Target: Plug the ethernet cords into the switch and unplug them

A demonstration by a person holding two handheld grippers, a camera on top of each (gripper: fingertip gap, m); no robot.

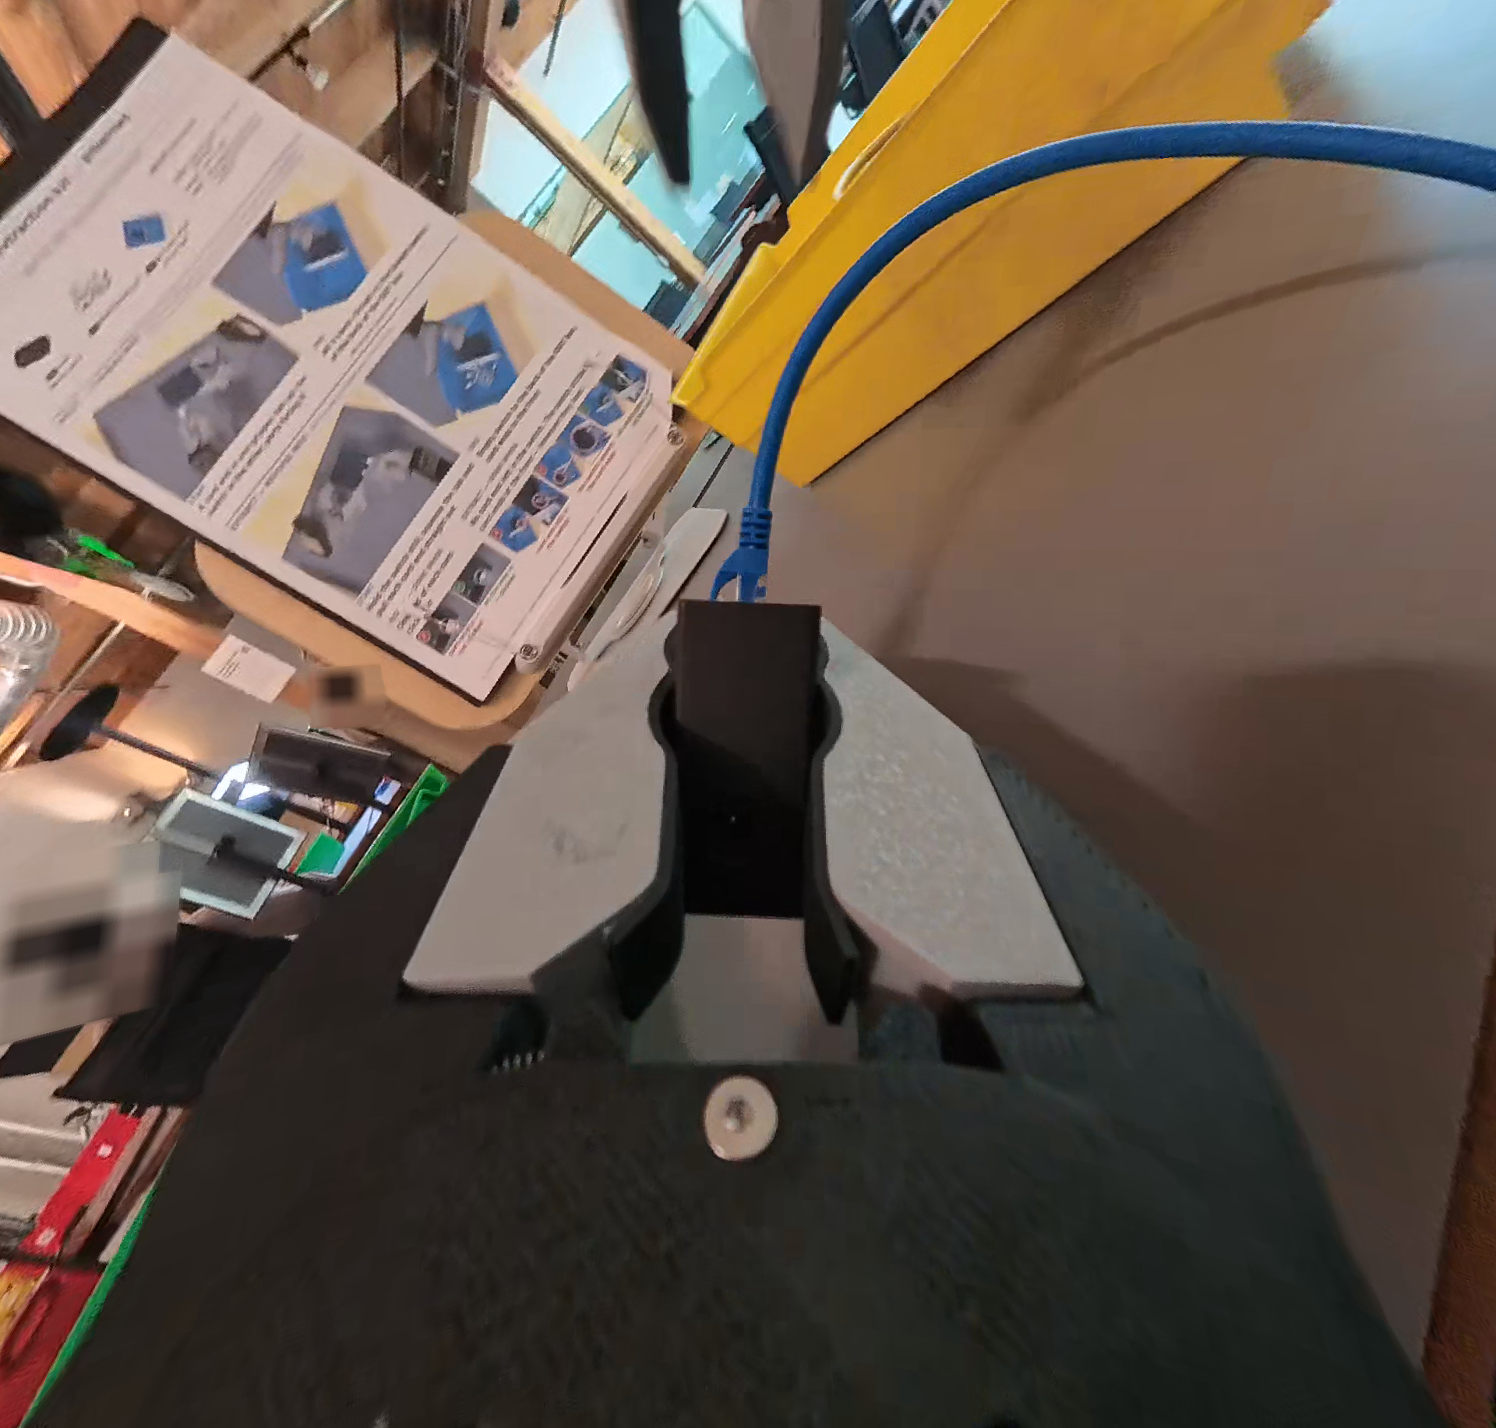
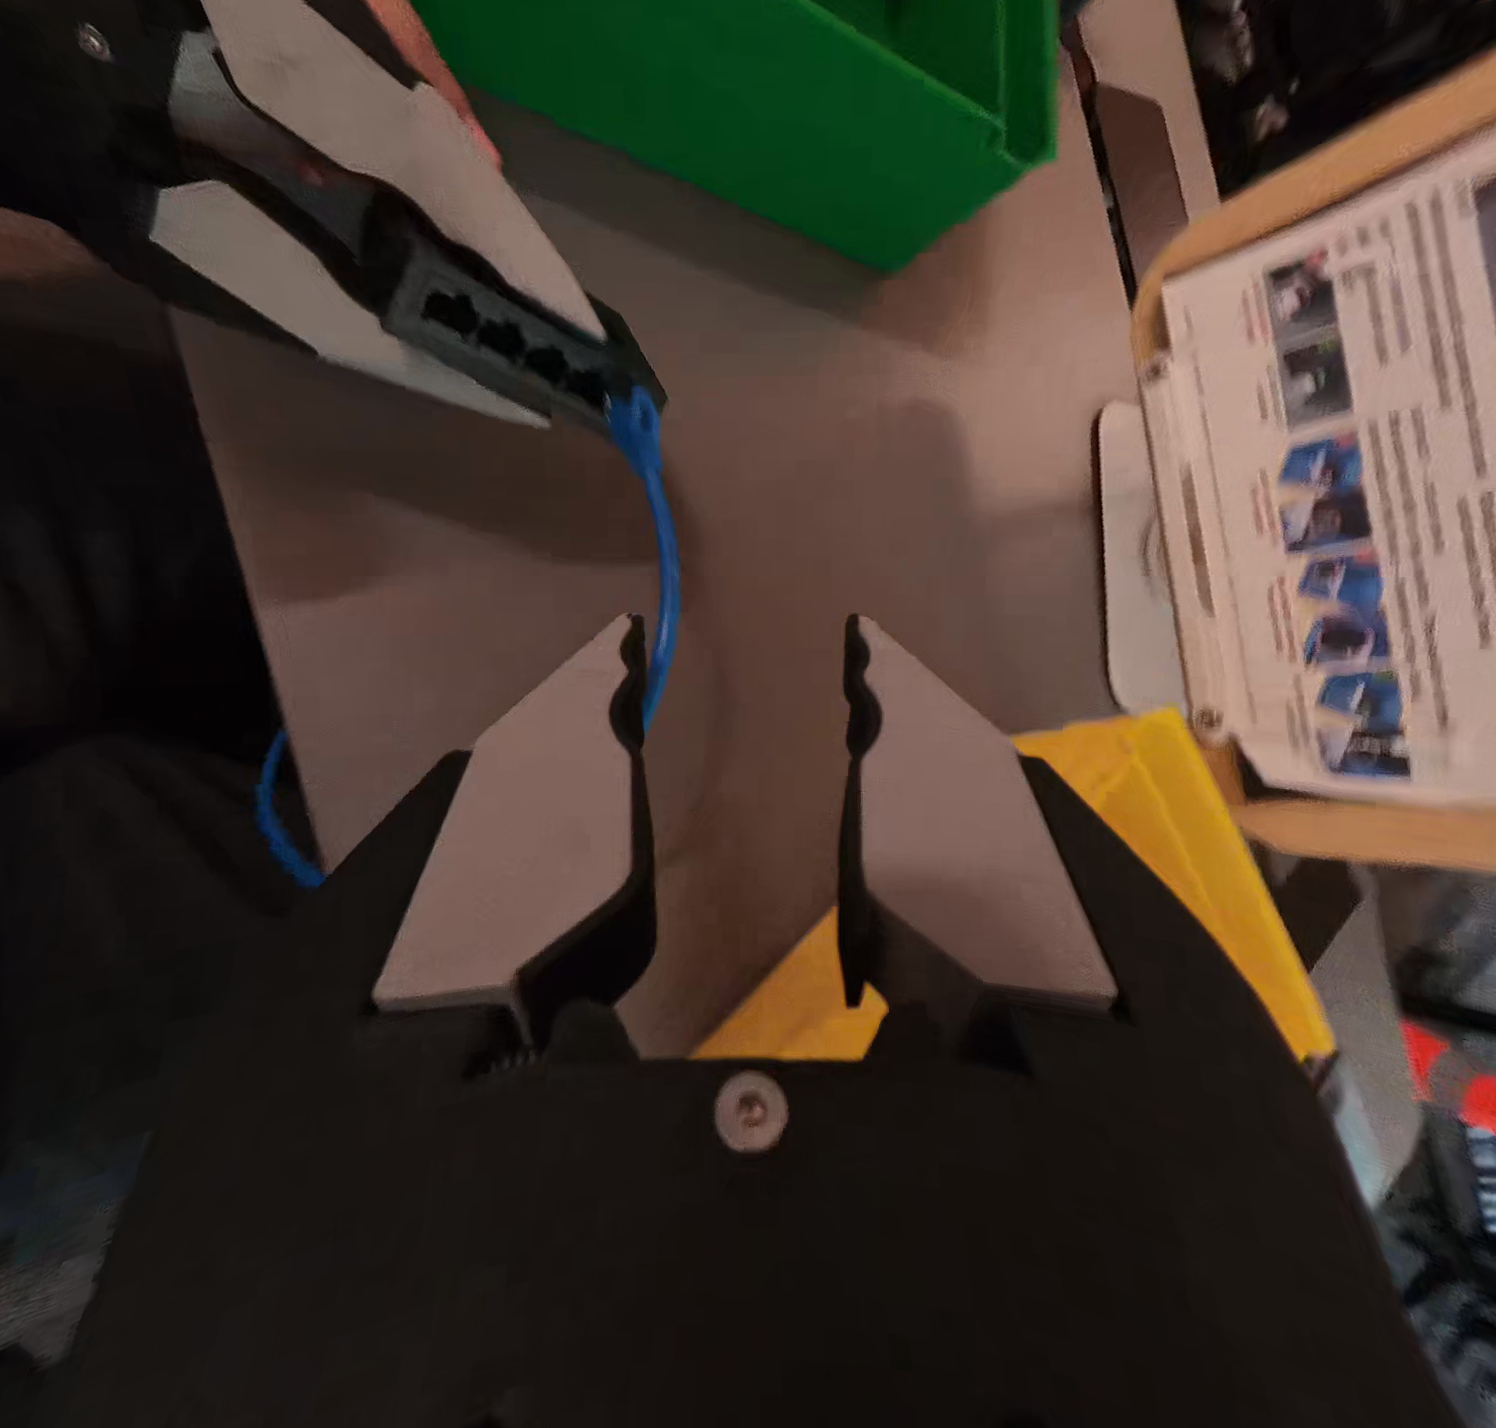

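My left gripper (image 1: pixel 746 661) is shut on the black switch (image 1: pixel 741 742) and holds it above the table. A blue ethernet cord (image 1: pixel 809 321) is plugged into the switch's far end by its blue plug (image 1: pixel 741 568) and arcs off to the right. In the right wrist view the left gripper (image 2: pixel 567 353) holds the switch (image 2: pixel 502 337), whose row of ports faces me, with the blue cord (image 2: pixel 665 563) in the end port. My right gripper (image 2: pixel 738 644) is open and empty; the cord hangs just by its left fingertip (image 2: pixel 615 644).
A yellow bin (image 1: pixel 1012 199) stands behind the cord; it also shows in the right wrist view (image 2: pixel 1149 822). A green bin (image 2: pixel 728 78) is at the far side. A wooden clipboard with an instruction sheet (image 1: pixel 324 353) stands at the table's edge. The table is brown (image 2: pixel 809 458). Across from one pair of fingers to the other is roughly 10 centimetres.
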